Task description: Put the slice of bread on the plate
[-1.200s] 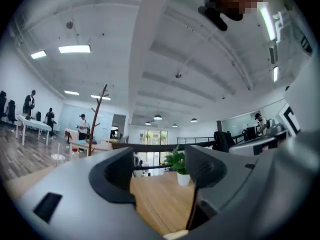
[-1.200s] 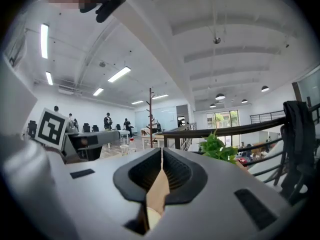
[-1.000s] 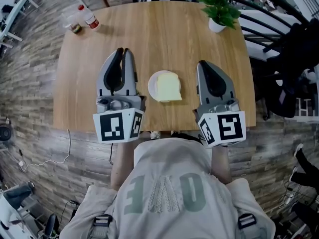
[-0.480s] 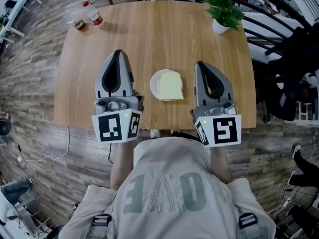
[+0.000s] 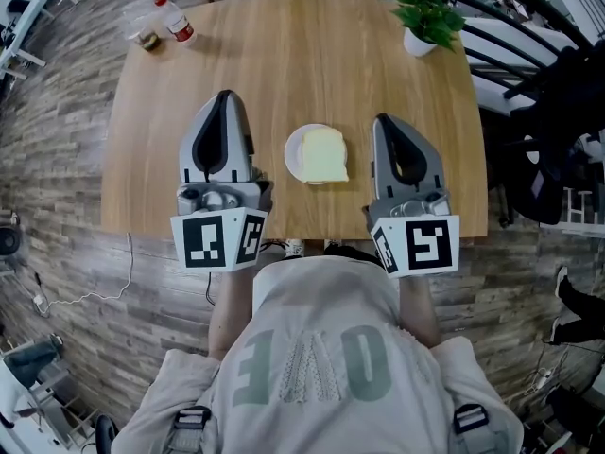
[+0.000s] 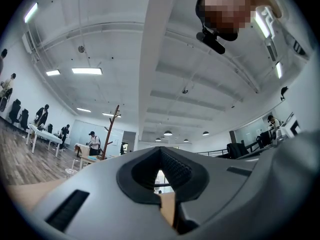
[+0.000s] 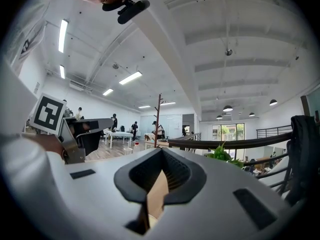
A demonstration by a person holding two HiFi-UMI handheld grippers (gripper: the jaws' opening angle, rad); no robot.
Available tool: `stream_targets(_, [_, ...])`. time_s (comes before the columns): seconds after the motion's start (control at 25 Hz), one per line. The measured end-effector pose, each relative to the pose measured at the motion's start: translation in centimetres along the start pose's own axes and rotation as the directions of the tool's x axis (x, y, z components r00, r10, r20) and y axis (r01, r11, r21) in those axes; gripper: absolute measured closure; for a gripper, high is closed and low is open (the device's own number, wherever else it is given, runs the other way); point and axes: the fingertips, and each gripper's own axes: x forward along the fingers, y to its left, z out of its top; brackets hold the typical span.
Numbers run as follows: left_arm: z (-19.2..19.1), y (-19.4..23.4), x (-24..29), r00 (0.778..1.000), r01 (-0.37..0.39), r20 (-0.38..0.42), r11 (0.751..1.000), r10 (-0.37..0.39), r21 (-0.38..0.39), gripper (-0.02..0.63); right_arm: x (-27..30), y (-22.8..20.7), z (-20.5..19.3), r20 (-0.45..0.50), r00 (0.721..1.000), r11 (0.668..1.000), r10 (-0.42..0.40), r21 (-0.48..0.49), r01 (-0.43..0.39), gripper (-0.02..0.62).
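Note:
A pale slice of bread lies on a small white plate near the front of the wooden table. My left gripper rests to the left of the plate, shut with nothing in it. To the right of the plate my right gripper is also shut and holds nothing. Neither gripper touches the bread or the plate. In the left gripper view the left gripper points slightly upward at the room's ceiling, jaws together. The right gripper in its own view looks level across the room, tips together.
A potted green plant stands at the table's far right corner. A bottle with a red cap and a small jar stand at the far left corner. Dark chairs and bags sit to the right of the table.
The left gripper's jaws, slightly apart a second ago, have come together. Both grippers stay where they were beside the plate.

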Motion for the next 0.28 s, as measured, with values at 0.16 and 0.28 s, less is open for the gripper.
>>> stream_targets(0.16, [-0.36, -0.05, -0.02, 1.000, 0.004, -0.016, 1.000, -0.005, -0.013, 0.597, -0.36, -0.14, -0.01, 0.000, 1.000, 1.000, -0.009, 0.000, 0.009, 0.578])
stream_targets(0.28, [-0.78, -0.30, -0.02, 0.999, 0.011, -0.032, 1.000, -0.012, -0.019, 0.598, -0.67, -0.33, -0.14, -0.001, 1.000, 1.000, -0.017, -0.002, 0.017, 0.578])
